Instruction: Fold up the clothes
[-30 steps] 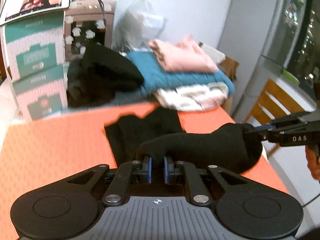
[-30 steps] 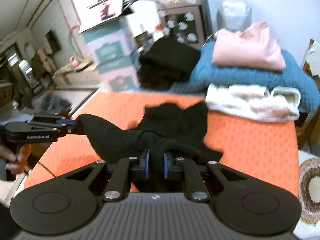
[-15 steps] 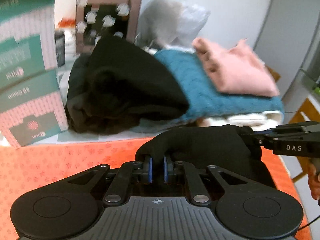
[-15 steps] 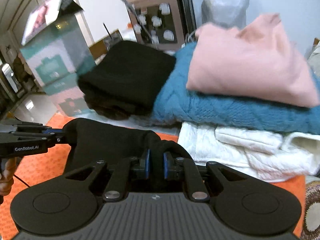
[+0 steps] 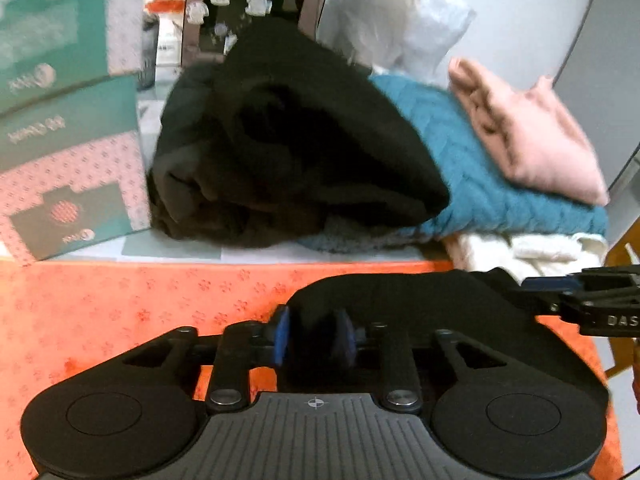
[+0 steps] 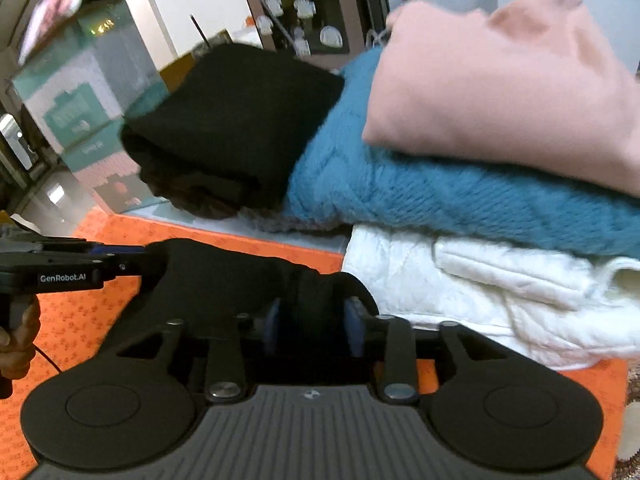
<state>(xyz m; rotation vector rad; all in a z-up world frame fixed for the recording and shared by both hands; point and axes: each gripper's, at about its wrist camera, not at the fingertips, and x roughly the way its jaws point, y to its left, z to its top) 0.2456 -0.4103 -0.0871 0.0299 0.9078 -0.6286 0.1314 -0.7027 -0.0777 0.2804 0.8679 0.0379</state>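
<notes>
A black garment (image 5: 420, 304) lies on the orange mat (image 5: 120, 312), stretched between my two grippers. My left gripper (image 5: 314, 336) has its blue pads spread a little, with the garment's edge still between them. My right gripper (image 6: 312, 326) stands the same way on the other end of the garment (image 6: 224, 276). Each gripper shows in the other's view: the right one (image 5: 532, 282) at the right edge, the left one (image 6: 116, 254) at the left edge.
At the back stands a pile of folded clothes: black (image 5: 288, 140), teal knit (image 5: 492, 184), pink (image 5: 532, 136) and white (image 6: 500, 300). Teal and pink boxes (image 5: 68, 160) stand at the back left. A wooden chair (image 5: 624, 248) is off the mat's right edge.
Both grippers carried the garment forward and down toward the back of the mat. Their pads have spread apart from a tight pinch.
</notes>
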